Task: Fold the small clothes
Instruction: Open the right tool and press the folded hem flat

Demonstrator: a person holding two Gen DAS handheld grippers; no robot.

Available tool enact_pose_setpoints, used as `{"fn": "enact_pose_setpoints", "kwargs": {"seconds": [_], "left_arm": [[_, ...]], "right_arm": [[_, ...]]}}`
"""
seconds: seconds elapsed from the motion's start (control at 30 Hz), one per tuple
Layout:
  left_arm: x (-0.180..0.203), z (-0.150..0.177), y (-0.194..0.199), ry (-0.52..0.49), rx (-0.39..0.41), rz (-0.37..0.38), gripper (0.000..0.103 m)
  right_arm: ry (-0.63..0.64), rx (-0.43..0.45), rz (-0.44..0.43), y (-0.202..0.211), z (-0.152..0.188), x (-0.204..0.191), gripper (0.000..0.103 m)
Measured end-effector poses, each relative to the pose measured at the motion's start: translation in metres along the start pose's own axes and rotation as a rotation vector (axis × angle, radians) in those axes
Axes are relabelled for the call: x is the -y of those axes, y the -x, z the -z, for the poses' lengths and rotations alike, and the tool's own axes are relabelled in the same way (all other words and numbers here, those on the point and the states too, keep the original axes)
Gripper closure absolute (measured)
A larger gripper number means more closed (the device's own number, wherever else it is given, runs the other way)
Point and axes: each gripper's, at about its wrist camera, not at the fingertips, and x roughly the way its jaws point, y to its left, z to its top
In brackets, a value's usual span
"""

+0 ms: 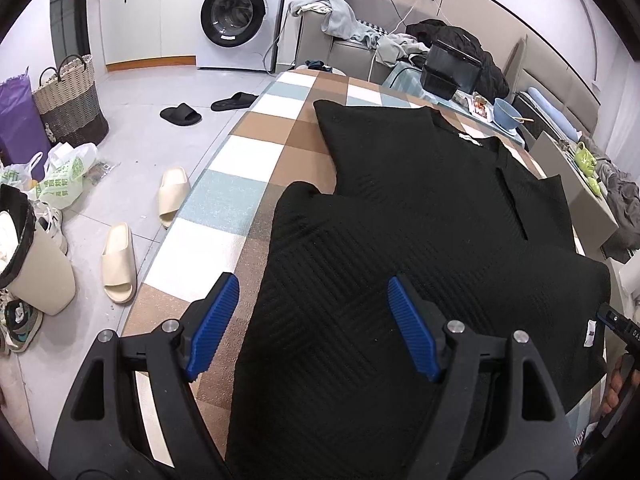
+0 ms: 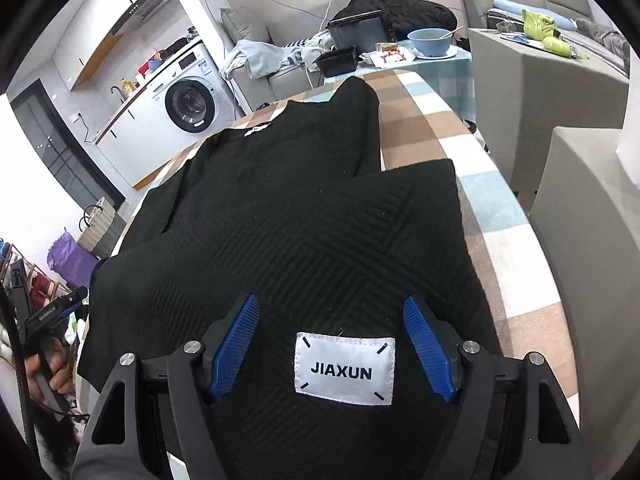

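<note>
A black knit top (image 1: 400, 216) lies spread flat on the checked table (image 1: 240, 156), sleeves out to each side, collar at the far end. My left gripper (image 1: 312, 300) is open, hovering over the near left part of the hem, its left finger over the tablecloth. In the right wrist view the same top (image 2: 304, 208) fills the middle, with a white JIAXUN label (image 2: 344, 368) at the near hem. My right gripper (image 2: 332, 320) is open, its blue pads on either side of the label, just above the fabric.
A blue bowl (image 2: 430, 42), black trays (image 2: 338, 62) and food wrappers sit at the table's far end. Sofa with heaped clothes (image 1: 344, 20) behind. Slippers (image 1: 118, 262), a bin (image 1: 28, 252), bags and a basket (image 1: 70, 100) on the floor left. Grey blocks (image 2: 580, 216) stand right of the table.
</note>
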Motion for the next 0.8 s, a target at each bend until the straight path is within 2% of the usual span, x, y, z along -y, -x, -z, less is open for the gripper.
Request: {"fn": "enact_pose_setpoints", "kwargs": {"seconds": [0.8], "left_arm": [[-0.004, -0.001, -0.023, 0.000, -0.058, 0.013, 0.028]], "right_arm": [[0.010, -0.007, -0.003, -0.004, 0.000, -0.002, 0.026]]}}
